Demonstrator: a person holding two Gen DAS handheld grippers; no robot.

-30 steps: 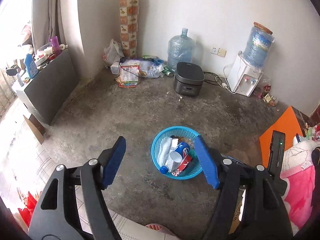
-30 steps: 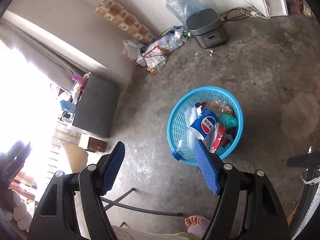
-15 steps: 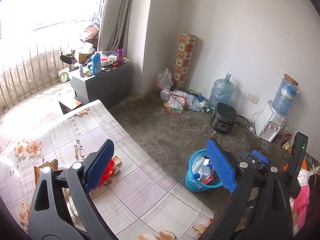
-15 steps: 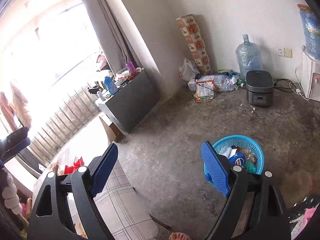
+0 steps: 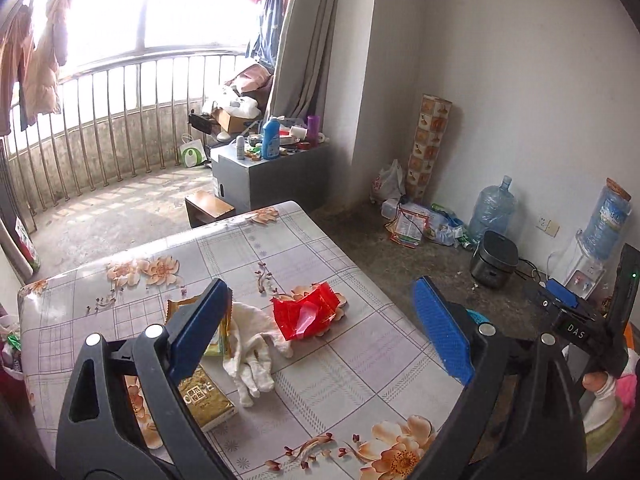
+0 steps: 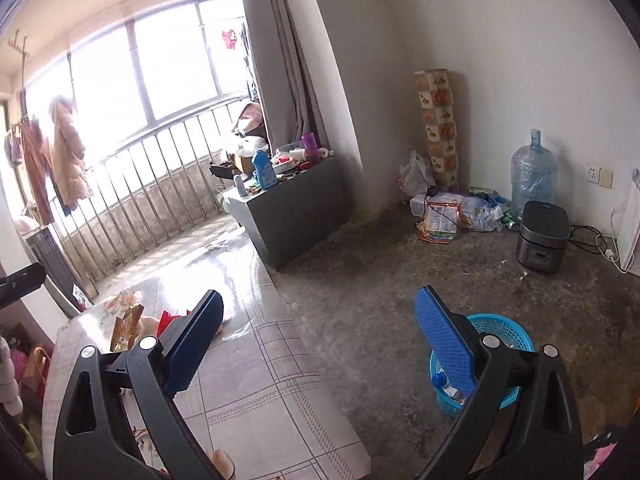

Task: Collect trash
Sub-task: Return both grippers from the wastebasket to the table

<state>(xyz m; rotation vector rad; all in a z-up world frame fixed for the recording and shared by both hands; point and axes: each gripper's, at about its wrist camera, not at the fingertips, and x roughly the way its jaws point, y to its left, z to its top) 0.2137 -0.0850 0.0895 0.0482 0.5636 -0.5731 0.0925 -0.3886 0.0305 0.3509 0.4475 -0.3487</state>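
Observation:
On the floral-cloth table [image 5: 304, 240] lie a crumpled red wrapper [image 5: 307, 315], a white glove [image 5: 250, 346], a gold wrapper [image 5: 219, 338] and a gold packet [image 5: 205, 397]. My left gripper [image 5: 320, 290] hovers open above them with nothing between its fingers. The right gripper [image 6: 319, 296] hangs over the table's edge [image 6: 280, 344], its jaws opening and empty. A blue basket [image 6: 518, 334] stands on the floor behind its right finger and holds a bottle with a blue cap [image 6: 439, 379] and other trash. The red wrapper [image 6: 170, 317] peeks out behind its left finger.
A grey cabinet [image 5: 276, 176] cluttered with bottles stands by the curtain, with a low wooden stool [image 5: 209, 206] in front of it. Along the wall are plastic bags [image 5: 416, 224], a water jug [image 5: 491, 210], a black rice cooker [image 5: 494, 265] and a water dispenser [image 5: 584, 268].
Both views swung up and left, from the basket on the floor to the table. Both grippers' jaws stand wider than a second ago.

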